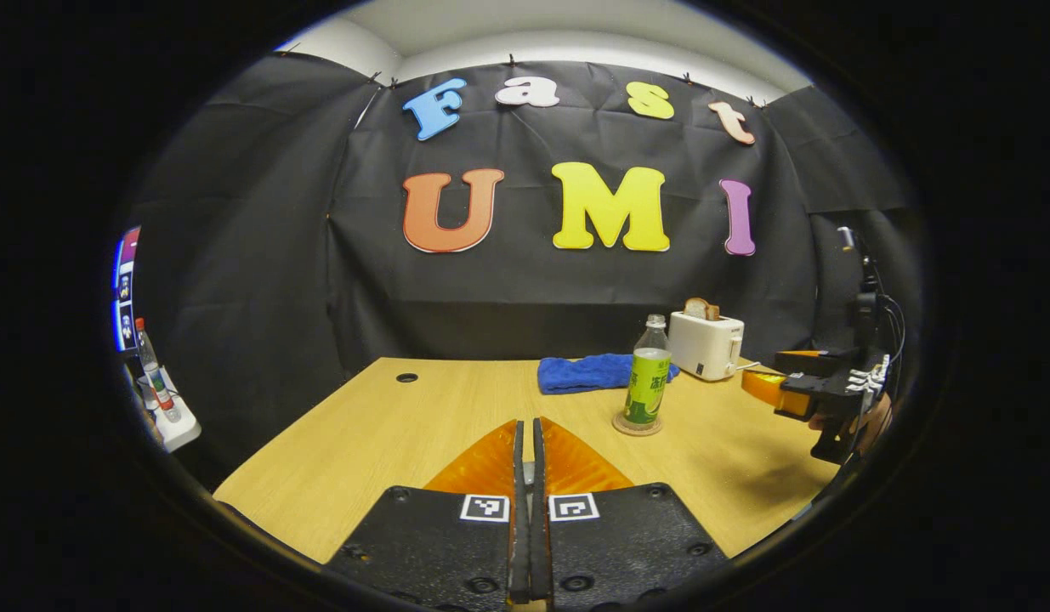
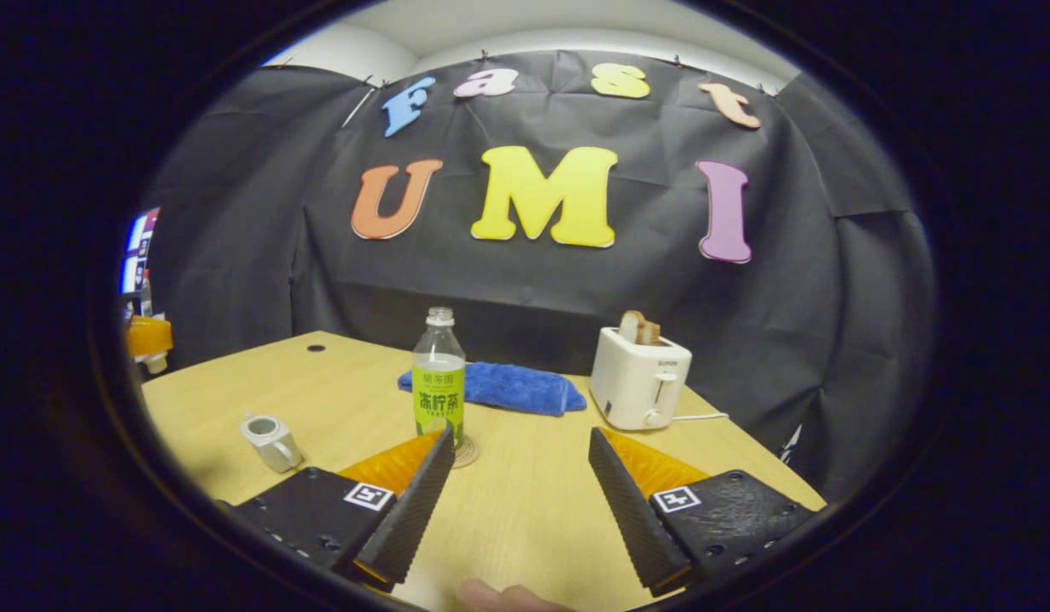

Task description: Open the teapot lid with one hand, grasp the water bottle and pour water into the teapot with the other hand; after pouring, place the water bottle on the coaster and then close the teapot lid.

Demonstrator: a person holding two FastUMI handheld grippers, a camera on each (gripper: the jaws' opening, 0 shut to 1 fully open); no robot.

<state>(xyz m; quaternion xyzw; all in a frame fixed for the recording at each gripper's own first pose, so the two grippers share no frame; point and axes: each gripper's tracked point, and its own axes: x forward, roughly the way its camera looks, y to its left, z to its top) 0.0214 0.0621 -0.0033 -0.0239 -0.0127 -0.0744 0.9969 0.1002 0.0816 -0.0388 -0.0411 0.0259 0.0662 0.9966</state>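
- Wooden tabletop (image 2: 525,510) carried all the task items, with the black-draped booth wall behind it.
- Nearest in the left gripper view, the left tongs (image 1: 529,450) were pressed together with no visible gap and nothing between them, raised clear of the tabletop.
- Nearest in the right gripper view, the right tongs (image 2: 518,463) stood wide apart, empty, and touching nothing. The same tongs appeared at the right edge of the left gripper view.
- A small pale teapot (image 2: 270,441) sat near the left edge of the tabletop. Its top looked open, though the lid could not be made out with certainty.
- The water bottle (image 2: 439,382) stood upright on the round coaster (image 2: 467,453), uncapped as far as could be judged, just beyond the right tongs' left finger.
- Farther back lay a blue cloth (image 2: 499,387) and a white toaster (image 2: 637,378) holding bread.
- Risk, as judged: a tall bottle on a small coaster would tip if a finger clipped it on approach. A loose or high grip would let it slip and spill.
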